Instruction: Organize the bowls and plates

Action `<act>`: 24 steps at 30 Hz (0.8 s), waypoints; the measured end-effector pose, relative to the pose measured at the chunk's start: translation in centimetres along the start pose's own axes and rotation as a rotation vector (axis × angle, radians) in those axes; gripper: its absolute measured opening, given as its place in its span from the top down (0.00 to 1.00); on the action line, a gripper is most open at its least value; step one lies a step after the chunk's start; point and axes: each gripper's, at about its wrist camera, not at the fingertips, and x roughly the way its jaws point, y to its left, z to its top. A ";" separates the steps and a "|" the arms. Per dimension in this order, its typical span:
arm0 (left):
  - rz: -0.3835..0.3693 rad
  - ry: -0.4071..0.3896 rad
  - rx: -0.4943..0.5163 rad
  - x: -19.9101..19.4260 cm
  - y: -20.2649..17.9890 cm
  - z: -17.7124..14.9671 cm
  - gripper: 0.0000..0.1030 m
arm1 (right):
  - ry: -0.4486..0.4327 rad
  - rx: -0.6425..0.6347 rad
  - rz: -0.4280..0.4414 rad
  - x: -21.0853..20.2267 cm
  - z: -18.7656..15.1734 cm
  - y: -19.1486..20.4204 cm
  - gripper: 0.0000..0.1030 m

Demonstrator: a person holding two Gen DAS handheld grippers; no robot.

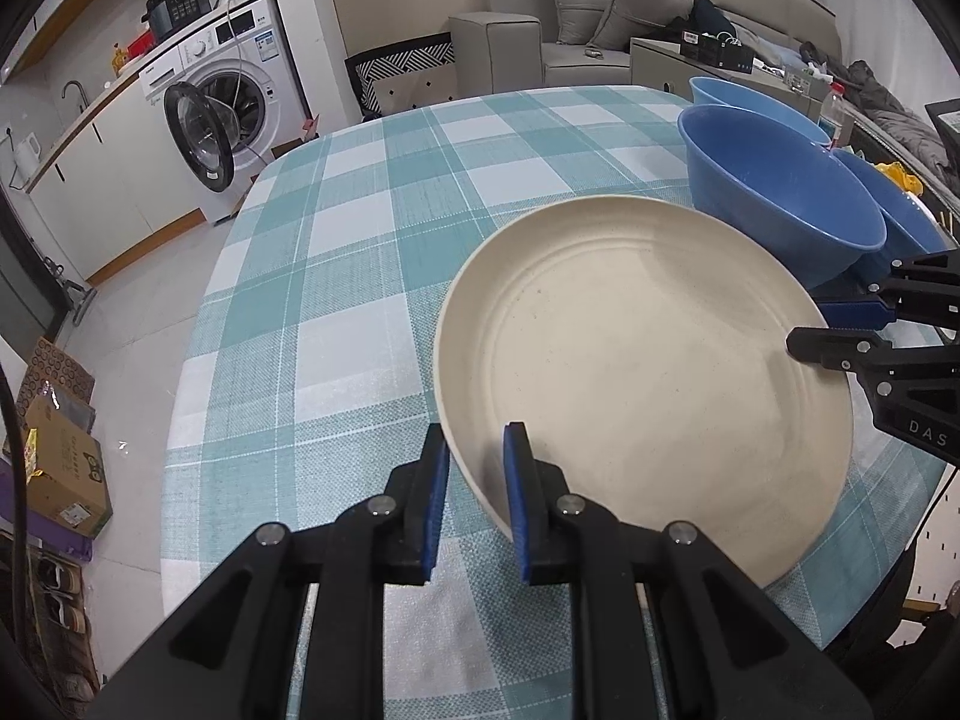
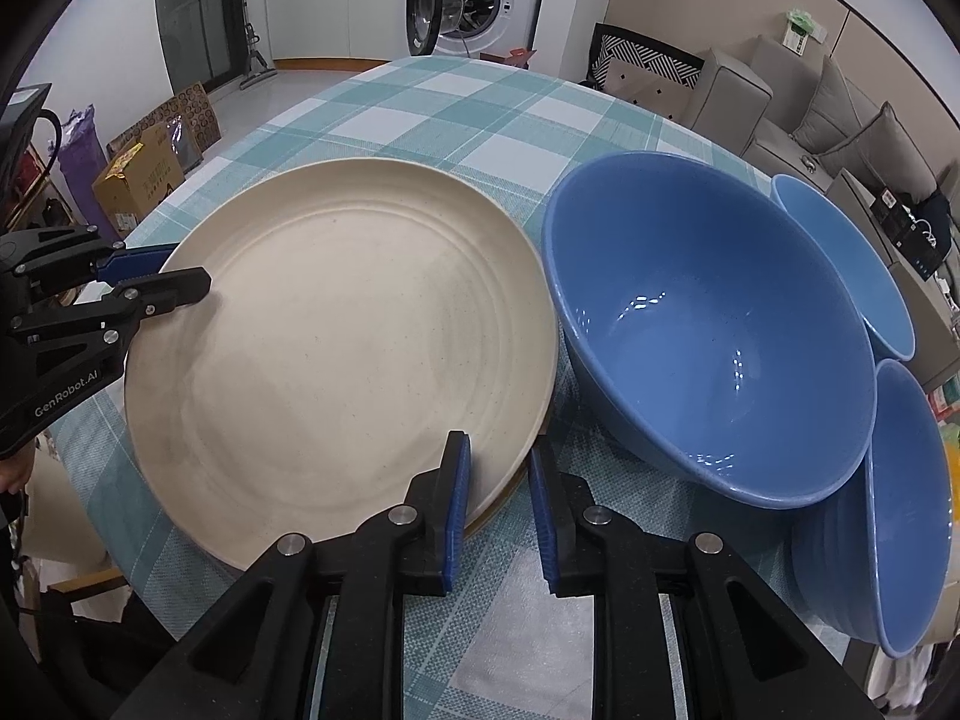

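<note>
— How was the left gripper (image 1: 478,498) found?

— It was found closed down narrow on the cream plate (image 1: 630,360). The plate's rim was clamped between its two blue pads (image 1: 517,498), one pad set inside the rim and the other outside it. In the right wrist view, the same grip was seen on the plate's left side.

— And the right gripper (image 2: 499,489)?

— Its jaws were seen only a little apart, astride the rim on the opposite side of the plate. One pad (image 2: 459,483) was laid over the plate's inner slope. The other was held just outside the rim, and a sliver of the checked tablecloth (image 2: 456,96) was seen between that pad and the plate's edge. A firm pinch was not shown there.

— Where was the plate placed?

— It was placed close to the near edge of the table (image 1: 336,252), over the teal and white cloth. Whether it was resting flat or raised slightly could not be told.

— What was noted beside it?

— A large blue bowl (image 2: 708,330) was seen just beside the plate, on the side toward the table's right edge; whether the two were touching could not be told. A second blue bowl (image 2: 852,264) was set behind it, and a third (image 2: 912,510) was tipped steeply on its side nearer the front. None of the bowls was touched by either gripper.
</note>
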 end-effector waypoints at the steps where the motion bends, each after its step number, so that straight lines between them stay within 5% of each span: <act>1: 0.005 0.000 0.006 0.0 -0.1 0.0 0.84 | 0.004 -0.001 0.006 0.0 -0.1 0.0 0.78; 9: 0.006 -0.015 0.007 -0.6 0.0 -0.1 0.80 | 0.010 0.015 0.047 -0.1 -0.3 -0.6 0.73; 12: 0.001 -0.029 0.004 -1.1 0.0 -0.1 0.57 | -0.011 0.011 0.073 -0.9 -0.3 -0.6 0.65; 16: -0.028 -0.045 -0.004 -2.1 0.0 0.1 0.49 | -0.035 -0.005 0.130 -1.9 -0.1 0.1 0.46; 19: -0.037 -0.062 0.007 -2.8 -0.3 0.2 0.44 | -0.061 -0.024 0.137 -2.5 0.0 0.7 0.21; 21: -0.044 -0.073 0.004 -3.1 -0.3 0.2 0.14 | -0.072 -0.025 0.138 -2.8 0.1 1.0 0.18; 24: -0.060 -0.101 -0.014 -3.8 -0.1 0.3 0.01 | -0.072 -0.027 0.157 -2.9 0.1 1.2 0.15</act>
